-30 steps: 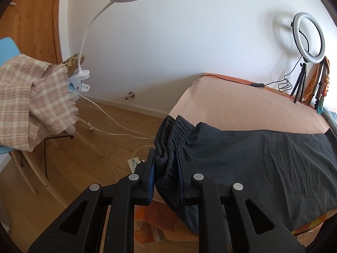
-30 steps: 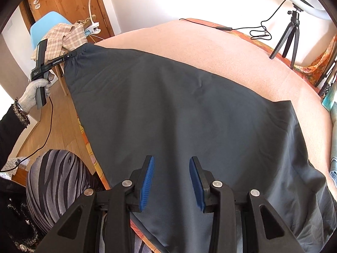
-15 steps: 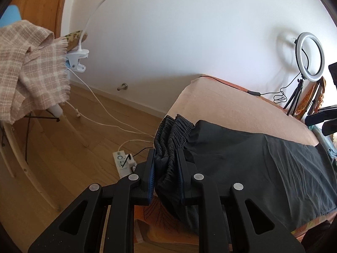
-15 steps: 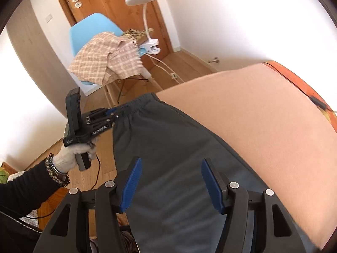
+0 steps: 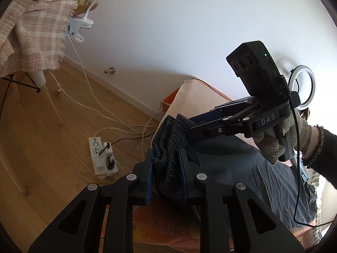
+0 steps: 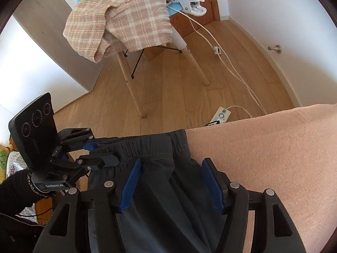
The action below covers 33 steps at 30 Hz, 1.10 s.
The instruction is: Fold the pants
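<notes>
Dark grey pants [image 5: 242,166] lie on a bed with a peach cover [image 6: 273,147]. My left gripper [image 5: 167,168] is shut on the bunched elastic waistband [image 5: 170,139] at the bed's corner; it also shows in the right wrist view [image 6: 99,154]. My right gripper [image 6: 170,183] is open, its blue pads either side of the waistband [image 6: 147,145] near the far corner of the waist. In the left wrist view the right gripper's fingers [image 5: 202,126] reach the waistband from the right.
A blue chair with a pink plaid blanket [image 6: 124,19] and a clip lamp [image 6: 189,2] stands on the wood floor. A power strip [image 5: 103,160] and white cables lie by the bed. A ring light [image 5: 303,90] stands at the far end.
My right gripper has swung from the trouser legs to the waistband, close to the left gripper, and stays open. The left gripper keeps its hold and has tilted down a little.
</notes>
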### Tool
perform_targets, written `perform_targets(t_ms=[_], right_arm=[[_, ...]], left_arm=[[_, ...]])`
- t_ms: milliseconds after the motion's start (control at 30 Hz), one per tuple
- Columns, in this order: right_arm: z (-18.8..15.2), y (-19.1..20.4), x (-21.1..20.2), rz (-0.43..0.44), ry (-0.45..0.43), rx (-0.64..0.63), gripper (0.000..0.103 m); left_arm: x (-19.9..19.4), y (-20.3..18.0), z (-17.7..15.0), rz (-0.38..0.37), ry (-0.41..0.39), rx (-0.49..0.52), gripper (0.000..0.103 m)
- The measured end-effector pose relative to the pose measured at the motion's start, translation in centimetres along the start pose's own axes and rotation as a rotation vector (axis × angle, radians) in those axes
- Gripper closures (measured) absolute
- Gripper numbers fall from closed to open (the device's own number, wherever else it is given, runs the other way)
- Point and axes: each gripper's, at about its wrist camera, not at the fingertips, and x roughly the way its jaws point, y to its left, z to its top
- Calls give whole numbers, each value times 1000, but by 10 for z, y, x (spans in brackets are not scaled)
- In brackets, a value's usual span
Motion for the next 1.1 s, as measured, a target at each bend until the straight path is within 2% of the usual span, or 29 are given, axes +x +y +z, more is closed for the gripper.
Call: perform_targets(t_ms=[67, 100, 133, 200, 267, 300, 333, 500, 567, 667, 800, 900, 1033, 1100], right_arm=[[4, -3, 5, 38, -6, -8, 39], [6, -4, 8, 60, -5, -2, 43], [6, -5, 9, 88, -12, 6, 59], [7, -6, 13, 121, -13, 15, 62], [4, -5, 9, 117, -29, 4, 75], [2, -4, 6, 114, -43, 5, 84], [0, -3, 1, 110, -62, 9, 87], [-11, 24, -21, 72, -141, -62, 90], [-15, 32, -29, 77, -163, -87, 91], [-14, 33, -31, 22, -160, -92, 91], [-13, 25, -28, 25, -164, -59, 91], [-19, 28, -32, 26, -177, -78, 91], [-29, 26, -44, 39, -229, -55, 91], [-32, 22, -50, 50, -252, -38, 91]], left_arm=[[0, 3, -1, -12, -2, -1, 83], [0, 3, -1, -14, -2, 2, 83], [0, 3, -1, -15, -2, 7, 82], [0, 3, 0, -14, -1, 14, 80], [0, 5, 1, -19, 3, 7, 78], [-1, 6, 1, -7, 8, 0, 68], [-2, 9, 2, 13, 12, -11, 55], [-17, 13, 1, -2, -20, -68, 48], [-18, 8, 1, -24, -20, -44, 48], [-5, 1, 2, -5, 29, 6, 47], [-5, -2, 1, -17, 15, -7, 50], [-12, -10, -1, -15, -11, 33, 51], [-18, -18, -1, -58, -31, 56, 58], [-11, -21, 1, -74, -13, 67, 58]])
